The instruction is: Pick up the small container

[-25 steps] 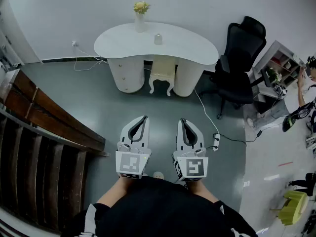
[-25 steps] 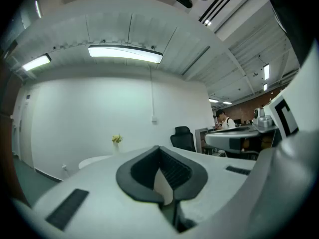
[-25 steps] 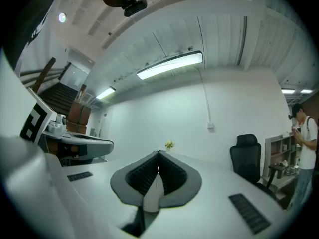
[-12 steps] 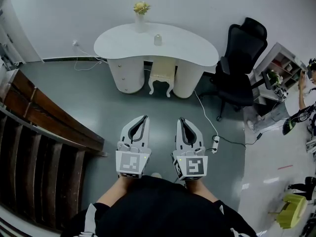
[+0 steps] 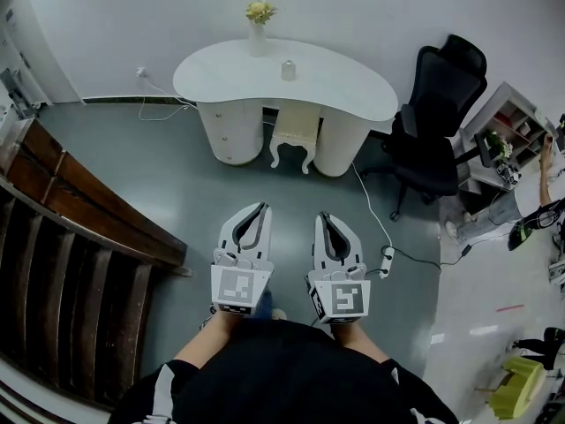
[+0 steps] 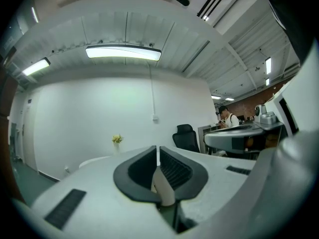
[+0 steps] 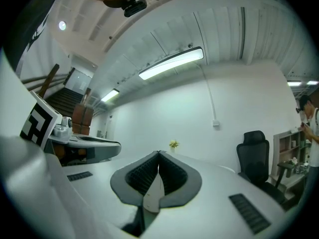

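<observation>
A small pale container (image 5: pixel 288 70) stands near the middle of a white kidney-shaped desk (image 5: pixel 353 87) against the far wall. Both grippers hang close to my body, well short of the desk, over the grey floor. My left gripper (image 5: pixel 261 208) is shut, its tips meeting with nothing between them. My right gripper (image 5: pixel 322 215) is shut and empty too. In the left gripper view the left gripper (image 6: pixel 157 148) points toward the desk, and in the right gripper view the right gripper (image 7: pixel 159 153) does the same. The container is hidden behind the jaws in both gripper views.
A vase of yellow flowers (image 5: pixel 258 25) stands at the desk's back edge and a cream stool (image 5: pixel 292 134) sits under it. A black office chair (image 5: pixel 434 113) is to the right, a power strip (image 5: pixel 386 256) with cable lies on the floor, and a wooden stair rail (image 5: pixel 79 201) runs along the left.
The view has shifted slightly, so the desk sits a little further right and lower in the head view. Both grippers stay shut, held in the same place before me.
</observation>
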`<move>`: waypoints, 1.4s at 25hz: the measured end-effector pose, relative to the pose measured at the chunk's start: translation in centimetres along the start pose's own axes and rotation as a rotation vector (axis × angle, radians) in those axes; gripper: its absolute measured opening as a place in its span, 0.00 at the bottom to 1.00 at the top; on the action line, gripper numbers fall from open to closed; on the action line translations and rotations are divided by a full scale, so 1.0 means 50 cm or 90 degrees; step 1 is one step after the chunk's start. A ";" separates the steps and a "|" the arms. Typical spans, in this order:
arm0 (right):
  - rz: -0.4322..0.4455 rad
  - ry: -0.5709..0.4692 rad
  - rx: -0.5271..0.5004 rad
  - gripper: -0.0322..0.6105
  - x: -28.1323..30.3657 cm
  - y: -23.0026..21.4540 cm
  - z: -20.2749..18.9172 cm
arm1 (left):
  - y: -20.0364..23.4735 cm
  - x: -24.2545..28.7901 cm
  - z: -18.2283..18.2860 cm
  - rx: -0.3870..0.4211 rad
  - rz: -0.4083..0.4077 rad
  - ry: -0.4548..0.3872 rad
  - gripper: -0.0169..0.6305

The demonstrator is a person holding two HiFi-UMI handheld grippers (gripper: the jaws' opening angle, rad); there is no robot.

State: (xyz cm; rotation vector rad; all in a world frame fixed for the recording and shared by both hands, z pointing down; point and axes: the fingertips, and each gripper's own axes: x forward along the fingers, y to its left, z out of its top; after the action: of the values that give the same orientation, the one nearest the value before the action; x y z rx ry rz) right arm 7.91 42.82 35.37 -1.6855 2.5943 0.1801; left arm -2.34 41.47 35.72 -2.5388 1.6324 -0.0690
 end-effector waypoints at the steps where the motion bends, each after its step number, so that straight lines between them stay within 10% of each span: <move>1: 0.001 0.001 0.001 0.09 0.007 -0.002 -0.002 | 0.004 0.008 -0.003 -0.003 -0.001 0.003 0.04; 17: -0.022 0.007 -0.009 0.09 0.206 -0.052 -0.030 | 0.127 0.200 -0.059 -0.012 -0.023 0.023 0.35; 35: -0.071 0.026 -0.012 0.09 0.469 -0.100 -0.068 | 0.291 0.425 -0.103 -0.037 -0.064 0.044 0.38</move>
State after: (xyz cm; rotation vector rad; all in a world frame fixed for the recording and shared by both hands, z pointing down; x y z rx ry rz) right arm 3.00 19.12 36.08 -1.8531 2.5252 0.1691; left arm -7.17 15.76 38.38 -2.6901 1.5519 -0.1202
